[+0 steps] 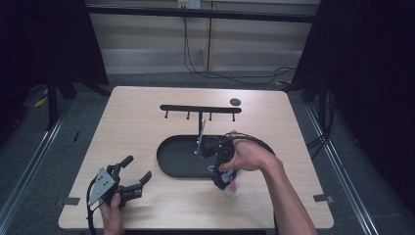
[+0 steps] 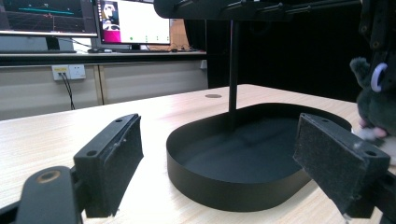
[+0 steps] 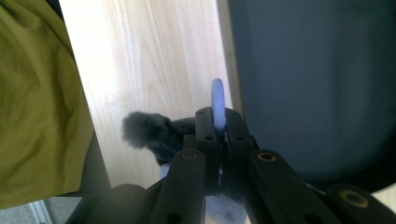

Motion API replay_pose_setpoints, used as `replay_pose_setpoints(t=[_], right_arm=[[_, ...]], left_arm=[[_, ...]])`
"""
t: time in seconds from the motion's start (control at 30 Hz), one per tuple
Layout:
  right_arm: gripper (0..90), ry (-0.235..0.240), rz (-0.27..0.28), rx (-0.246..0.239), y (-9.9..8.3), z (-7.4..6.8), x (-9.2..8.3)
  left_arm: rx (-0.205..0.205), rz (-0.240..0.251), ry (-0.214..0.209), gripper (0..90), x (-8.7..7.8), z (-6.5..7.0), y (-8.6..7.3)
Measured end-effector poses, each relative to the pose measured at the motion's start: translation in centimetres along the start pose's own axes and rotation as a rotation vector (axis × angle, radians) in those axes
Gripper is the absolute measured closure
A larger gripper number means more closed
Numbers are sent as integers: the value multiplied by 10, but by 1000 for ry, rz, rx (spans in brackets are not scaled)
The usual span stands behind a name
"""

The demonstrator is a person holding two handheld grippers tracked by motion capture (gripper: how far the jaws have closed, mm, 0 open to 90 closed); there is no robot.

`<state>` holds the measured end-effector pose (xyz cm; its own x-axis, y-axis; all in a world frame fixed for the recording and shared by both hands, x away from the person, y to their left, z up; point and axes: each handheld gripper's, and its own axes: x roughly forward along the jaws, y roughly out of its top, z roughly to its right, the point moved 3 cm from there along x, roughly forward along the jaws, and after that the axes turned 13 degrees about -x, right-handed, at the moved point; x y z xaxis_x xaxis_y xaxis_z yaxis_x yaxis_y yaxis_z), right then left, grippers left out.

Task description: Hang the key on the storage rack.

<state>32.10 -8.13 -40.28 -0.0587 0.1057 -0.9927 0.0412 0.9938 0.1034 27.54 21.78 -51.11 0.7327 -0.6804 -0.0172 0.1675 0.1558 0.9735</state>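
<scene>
A dark furry plush toy with a pale ring hangs over the table's front right, just in front of the black oval tray. My right gripper points down, shut on that ring, with the toy's fur beneath the jaws. From the tray rises a pole carrying a bar with several hooks. My left gripper rests at the front left, open and empty, facing the tray. In the left gripper view the toy and its ring hang at the right edge.
A small dark disc lies on the table behind the hook bar. Monitors stand on a desk beyond the table. Olive-green cloth hangs past the table's edge in the right gripper view. Bare wood lies between the left gripper and the tray.
</scene>
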Motion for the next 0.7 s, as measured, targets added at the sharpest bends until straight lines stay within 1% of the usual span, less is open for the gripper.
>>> replay_pose_setpoints(t=[0.07,0.17,0.27,0.3,0.33,0.37,0.47,0.57,0.63,0.67,0.7], right_arm=[[870,-12,20,7,-1,1,-5],[870,-16,24,13,-2,1,-11],[870,-28,36,7,-4,2,-19],[870,-31,35,19,-5,1,-21],[870,-34,40,8,-6,2,-22],[870,-33,35,20,-6,2,-25],[870,-42,43,6,-7,3,-27],[870,-37,39,13,-6,1,-30],[870,-44,48,3,-4,2,-33],[870,-41,43,9,-3,2,-34],[870,-45,40,5,-3,2,-35]], left_arm=[[0,0,0,153,0,0,0],[0,0,0,152,0,0,0],[-1,0,0,153,0,0,0],[0,0,0,152,0,0,0],[0,0,0,152,0,0,0],[0,0,0,153,0,0,0],[-5,1,0,152,0,0,0],[-5,1,0,152,0,0,0],[0,0,0,152,0,0,0],[-5,1,0,152,0,0,0],[-1,0,0,153,0,0,0]])
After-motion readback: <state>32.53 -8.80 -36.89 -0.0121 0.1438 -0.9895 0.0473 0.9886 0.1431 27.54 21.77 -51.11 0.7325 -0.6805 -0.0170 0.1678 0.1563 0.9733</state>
